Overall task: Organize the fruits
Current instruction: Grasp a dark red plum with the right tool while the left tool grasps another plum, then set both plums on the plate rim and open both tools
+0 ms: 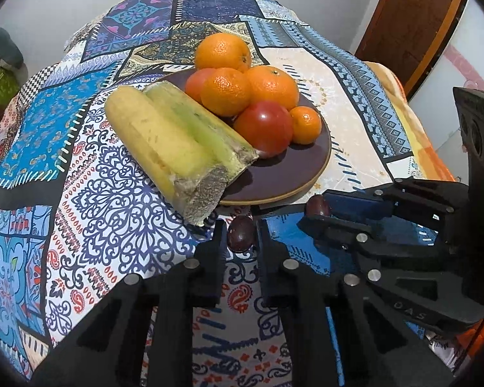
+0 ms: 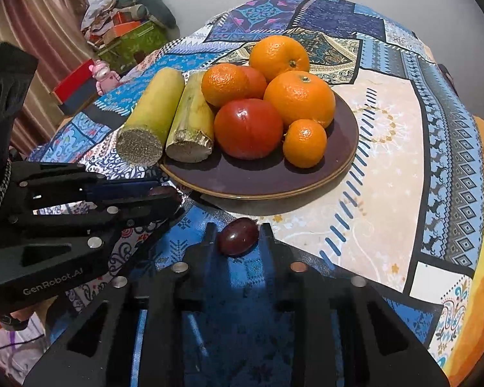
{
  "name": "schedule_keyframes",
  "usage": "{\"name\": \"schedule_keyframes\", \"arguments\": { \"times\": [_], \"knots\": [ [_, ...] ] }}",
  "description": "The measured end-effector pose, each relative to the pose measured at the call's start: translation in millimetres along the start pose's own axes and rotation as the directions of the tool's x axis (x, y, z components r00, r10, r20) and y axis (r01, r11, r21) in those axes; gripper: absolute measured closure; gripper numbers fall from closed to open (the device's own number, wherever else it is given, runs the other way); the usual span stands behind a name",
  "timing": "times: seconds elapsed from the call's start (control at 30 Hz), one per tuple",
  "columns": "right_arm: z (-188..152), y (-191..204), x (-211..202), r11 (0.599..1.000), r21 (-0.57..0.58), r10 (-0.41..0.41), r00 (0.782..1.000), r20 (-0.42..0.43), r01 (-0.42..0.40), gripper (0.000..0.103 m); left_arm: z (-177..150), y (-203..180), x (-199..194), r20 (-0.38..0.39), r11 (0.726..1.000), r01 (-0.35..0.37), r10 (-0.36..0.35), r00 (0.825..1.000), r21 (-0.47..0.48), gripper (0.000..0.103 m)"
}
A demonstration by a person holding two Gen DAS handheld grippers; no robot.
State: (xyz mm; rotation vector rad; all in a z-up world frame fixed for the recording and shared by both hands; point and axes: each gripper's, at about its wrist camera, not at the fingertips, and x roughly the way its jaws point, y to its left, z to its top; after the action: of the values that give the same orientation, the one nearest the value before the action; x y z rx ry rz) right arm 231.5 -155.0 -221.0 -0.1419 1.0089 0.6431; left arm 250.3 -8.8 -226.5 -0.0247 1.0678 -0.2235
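Your left gripper [image 1: 241,235] is clamped on a small dark fruit [image 1: 240,233], the jaws pressed to its two sides just above the patterned cloth [image 1: 119,213]. Your right gripper [image 2: 237,237] is likewise clamped on a second dark fruit [image 2: 238,236], which sits between its fingers over a blue patch of the cloth. Both grippers point steeply down at the near edge of the table.

In the left wrist view, the right gripper shows at 3 o'clock of your own fingers, with its dark fruit at the tip [image 1: 318,205]. In the right wrist view, the left gripper lies at 9 o'clock, its fruit [image 2: 163,191] partly hidden by the fingers.

The plate [image 2: 258,177] lies just beyond both grippers, at 12 o'clock. It is dark brown with a pale rim and sits on the cloth. On it a tomato [image 2: 248,128] rests at the front, a small tangerine [image 2: 304,143] touching it at 3 o'clock, and larger oranges [image 2: 300,98] heaped behind, one [image 2: 279,56] on top at the back.

Two cut cane pieces [image 2: 174,119] lie side by side at the plate's 9 o'clock edge, cut ends facing you. The right piece rests on the rim; the left piece overhangs the cloth.
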Motion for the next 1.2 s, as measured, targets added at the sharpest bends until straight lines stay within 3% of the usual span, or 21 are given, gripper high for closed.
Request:
{"name": "schedule_keyframes", "arguments": {
  "times": [0.4,0.73,1.2],
  "knots": [
    [2.4,-7.8,-14.9,1.000,0.027,0.006,0.999,0.041,-0.007,0.080,-2.2,-4.2,-14.7,0.032,1.000,0.023,-0.022,0.999,-0.009,0.088],
    [16.7,-19.5,-27.1,0.999,0.052,-0.011,0.995,0.098,0.006,0.080,15.6,-16.3,-33.1,0.095,0.999,0.050,-0.049,0.994,-0.009,0.088],
    [26.9,-27.2,-12.9,0.999,0.044,-0.017,0.996,0.089,0.013,0.080,30.1,-15.5,-10.7,0.067,0.998,0.062,-0.061,0.996,-0.020,0.088]
  ]
}}
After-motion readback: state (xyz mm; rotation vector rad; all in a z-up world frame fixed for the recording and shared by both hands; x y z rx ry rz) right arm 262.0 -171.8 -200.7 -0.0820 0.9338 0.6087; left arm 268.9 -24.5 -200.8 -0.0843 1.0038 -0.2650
